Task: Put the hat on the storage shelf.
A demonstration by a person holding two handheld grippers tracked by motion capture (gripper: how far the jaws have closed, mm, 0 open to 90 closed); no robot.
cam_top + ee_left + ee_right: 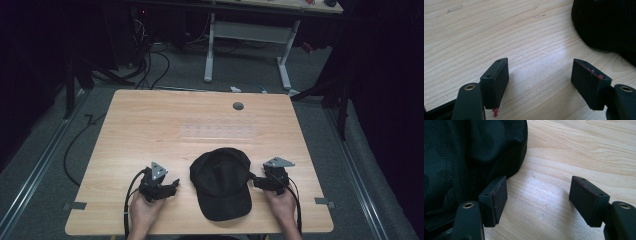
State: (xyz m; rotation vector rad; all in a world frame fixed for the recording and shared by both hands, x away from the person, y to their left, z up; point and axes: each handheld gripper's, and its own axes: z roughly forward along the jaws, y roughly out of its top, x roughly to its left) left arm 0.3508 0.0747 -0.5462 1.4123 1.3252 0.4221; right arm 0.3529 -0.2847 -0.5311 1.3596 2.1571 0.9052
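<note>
High view: black cap [221,182] flat on table [150,120], soft, light, floppy crown; grab stiff brim. Left gripper [172,184] and right gripper [256,181] spread wide, empty.

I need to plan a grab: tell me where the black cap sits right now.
In the high view the black cap lies on the wooden table near its front edge, brim toward the person, between the open left gripper and open right gripper.

Black cap [221,182]: crown up, brim toward table's near edge, flat near front centre; fabric possibly mesh.
</note>
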